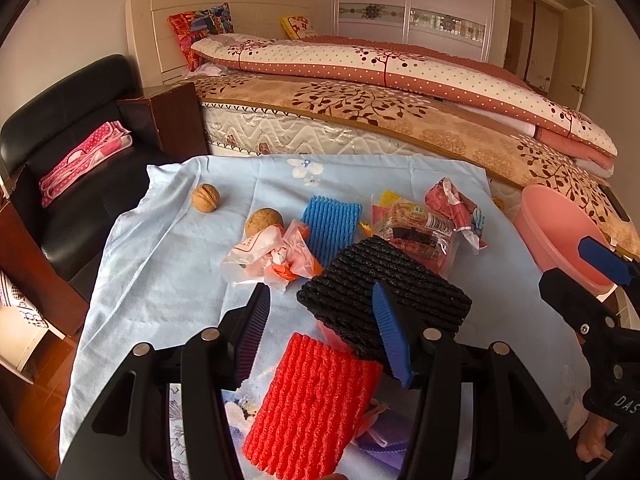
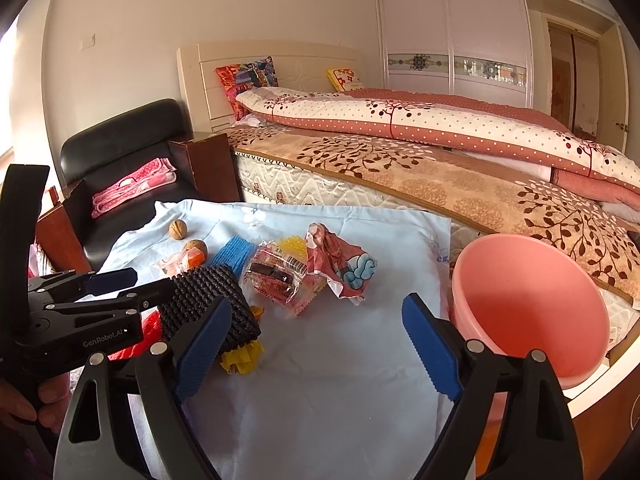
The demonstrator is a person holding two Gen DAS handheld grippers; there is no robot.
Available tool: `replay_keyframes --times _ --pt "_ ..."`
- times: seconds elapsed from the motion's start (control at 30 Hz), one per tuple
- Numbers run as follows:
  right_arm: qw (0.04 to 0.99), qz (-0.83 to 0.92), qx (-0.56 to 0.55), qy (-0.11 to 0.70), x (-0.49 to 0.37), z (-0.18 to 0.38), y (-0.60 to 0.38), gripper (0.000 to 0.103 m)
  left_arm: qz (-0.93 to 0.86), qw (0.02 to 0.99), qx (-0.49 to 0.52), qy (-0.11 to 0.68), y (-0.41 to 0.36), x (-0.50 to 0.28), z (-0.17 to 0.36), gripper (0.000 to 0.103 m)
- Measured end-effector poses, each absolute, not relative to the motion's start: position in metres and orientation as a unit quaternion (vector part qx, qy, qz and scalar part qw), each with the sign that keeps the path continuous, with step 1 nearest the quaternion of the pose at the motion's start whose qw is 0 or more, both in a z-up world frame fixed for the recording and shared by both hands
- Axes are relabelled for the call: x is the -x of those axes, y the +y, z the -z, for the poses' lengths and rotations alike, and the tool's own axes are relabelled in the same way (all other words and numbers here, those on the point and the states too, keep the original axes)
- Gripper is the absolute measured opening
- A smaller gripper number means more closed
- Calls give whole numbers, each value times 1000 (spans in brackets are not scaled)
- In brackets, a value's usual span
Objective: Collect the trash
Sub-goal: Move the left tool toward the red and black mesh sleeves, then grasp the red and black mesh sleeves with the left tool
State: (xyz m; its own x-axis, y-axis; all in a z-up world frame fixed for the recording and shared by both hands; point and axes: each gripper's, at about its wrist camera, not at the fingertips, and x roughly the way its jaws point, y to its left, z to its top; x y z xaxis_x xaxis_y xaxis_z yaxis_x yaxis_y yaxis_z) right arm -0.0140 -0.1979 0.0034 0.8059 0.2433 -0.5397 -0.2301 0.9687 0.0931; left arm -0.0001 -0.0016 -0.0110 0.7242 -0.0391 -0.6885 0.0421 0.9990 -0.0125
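Note:
Trash lies on a light blue cloth [image 1: 168, 264]: a black foam net [image 1: 384, 288], a red foam net [image 1: 312, 408], a blue foam net [image 1: 330, 224], a white-and-orange plastic bag [image 1: 272, 256], a clear snack wrapper [image 1: 416, 232], a crumpled red wrapper [image 2: 340, 260] and two walnuts [image 1: 205, 197]. My left gripper [image 1: 324, 332] hangs open over the red net, its right finger against the black net's near edge. My right gripper [image 2: 318, 344] is open over bare cloth, with a yellow wrapper [image 2: 240, 356] by its left finger. A pink basin [image 2: 532, 308] stands at the right.
A bed [image 2: 440, 184] with patterned quilts runs along the far side. A black chair [image 1: 72, 128] with a folded pink towel [image 1: 84, 156] and a dark wooden cabinet [image 1: 176, 116] stand at the left. A hand [image 2: 24, 404] grips the left gripper's handle.

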Motion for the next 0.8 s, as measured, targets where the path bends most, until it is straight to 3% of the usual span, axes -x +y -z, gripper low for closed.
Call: replay_keyframes --times 0.47,0.8 --pt "935 -167 -18 314 11 4 -194 68 69 928 8 366 23 19 -3 54" --pt "922 -189 -23 336 5 13 -187 66 142 909 -15 391 29 51 -1 54"
